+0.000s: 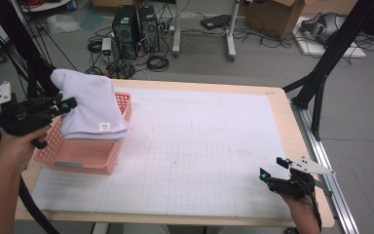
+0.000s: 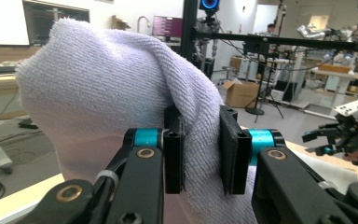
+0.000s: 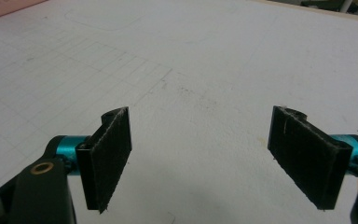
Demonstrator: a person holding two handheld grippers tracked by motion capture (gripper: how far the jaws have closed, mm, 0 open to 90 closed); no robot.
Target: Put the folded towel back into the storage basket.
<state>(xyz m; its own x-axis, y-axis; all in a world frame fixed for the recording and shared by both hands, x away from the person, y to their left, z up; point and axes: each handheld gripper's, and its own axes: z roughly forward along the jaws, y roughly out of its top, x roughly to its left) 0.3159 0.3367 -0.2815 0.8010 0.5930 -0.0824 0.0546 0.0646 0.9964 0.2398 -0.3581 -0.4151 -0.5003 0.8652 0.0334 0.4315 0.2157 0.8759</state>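
A folded pale lilac towel point(image 1: 90, 105) hangs over the pink plastic basket point(image 1: 85, 158) at the table's left side, draped above its near rim. My left gripper point(image 1: 64, 105) grips the towel's left edge; in the left gripper view its black pads point(image 2: 173, 149) pinch a thick fold of the towel point(image 2: 116, 88). At the table's front right, my right gripper point(image 1: 273, 168) stands wide open low over the white grid mat point(image 1: 199, 161), and its own view has nothing between its fingers point(image 3: 109, 156) but bare mat point(image 3: 200, 70).
The basket sits at the mat's left edge. Beyond the table's far edge are computer towers point(image 1: 136, 27), cables and cardboard boxes on the floor. A black tripod leg point(image 1: 321, 78) stands off the right side.
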